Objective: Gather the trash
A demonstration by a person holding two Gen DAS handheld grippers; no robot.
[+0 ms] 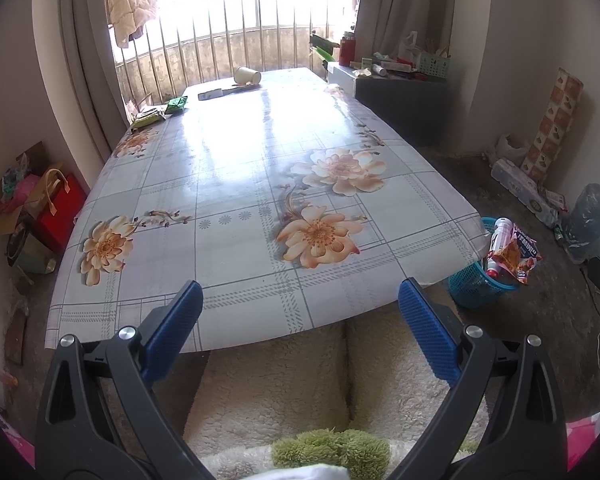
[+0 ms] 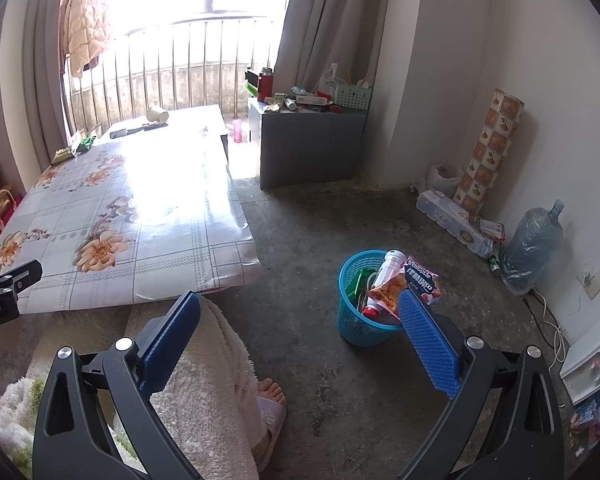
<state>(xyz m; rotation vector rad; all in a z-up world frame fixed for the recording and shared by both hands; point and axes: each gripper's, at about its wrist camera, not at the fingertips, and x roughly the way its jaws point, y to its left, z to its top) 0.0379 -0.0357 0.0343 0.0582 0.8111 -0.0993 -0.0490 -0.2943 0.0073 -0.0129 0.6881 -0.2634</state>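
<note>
Trash remains at the table's (image 1: 228,184) far end: a tipped paper cup (image 1: 247,75) and green wrappers (image 1: 160,111). Both the left gripper (image 1: 300,312) and right gripper (image 2: 300,320) gape empty. The blue basket (image 2: 354,320) already holds a bottle and packets; next, probably a long reach across.

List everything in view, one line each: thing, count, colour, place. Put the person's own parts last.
table: one, floral cloth, centre.
paper cup: one, cream, lying at table's far end.
green packets: two, far left table edge.
flat box: one, dark and white, near the cup.
basket: one, blue, on floor right of table, holding a bottle and wrappers.
water jug: one, bluish, by right wall.
left gripper: open, empty.
right gripper: open, empty.
</note>
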